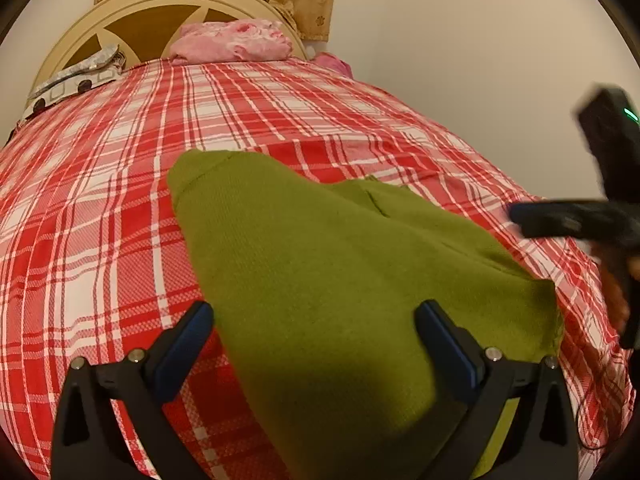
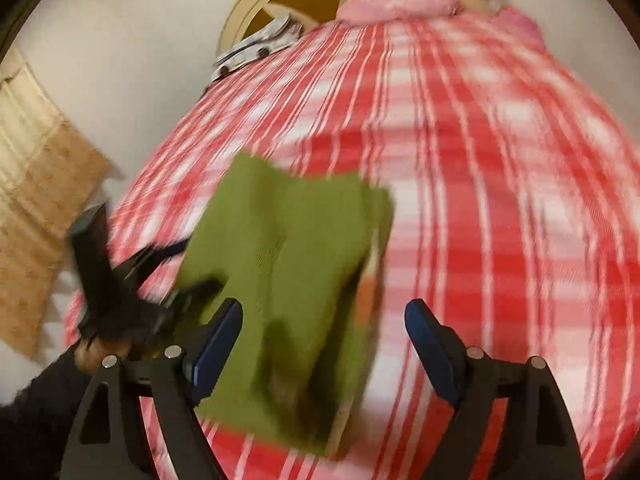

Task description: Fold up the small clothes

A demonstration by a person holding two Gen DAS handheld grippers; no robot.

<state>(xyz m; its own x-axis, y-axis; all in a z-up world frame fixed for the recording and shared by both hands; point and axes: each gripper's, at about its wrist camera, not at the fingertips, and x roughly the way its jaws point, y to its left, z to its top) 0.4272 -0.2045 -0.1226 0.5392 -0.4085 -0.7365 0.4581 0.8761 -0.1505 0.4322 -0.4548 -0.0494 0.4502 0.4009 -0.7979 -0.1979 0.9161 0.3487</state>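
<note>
Both of your grippers are standing wide apart, gripping nothing. Your left gripper (image 1: 314,330) is hovering over the green garment (image 1: 320,264); your right gripper (image 2: 322,330) is hanging above its folded edge on the checked bedspread (image 2: 500,200).

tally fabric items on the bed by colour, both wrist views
Green: 1, the green garment
Pink: 2, the pink bundle and a pink piece
Grey patterned: 1, the grey cloth
Total: 4

Bedroom: plaid-covered bed (image 1: 120,208), headboard (image 1: 160,4).
</note>
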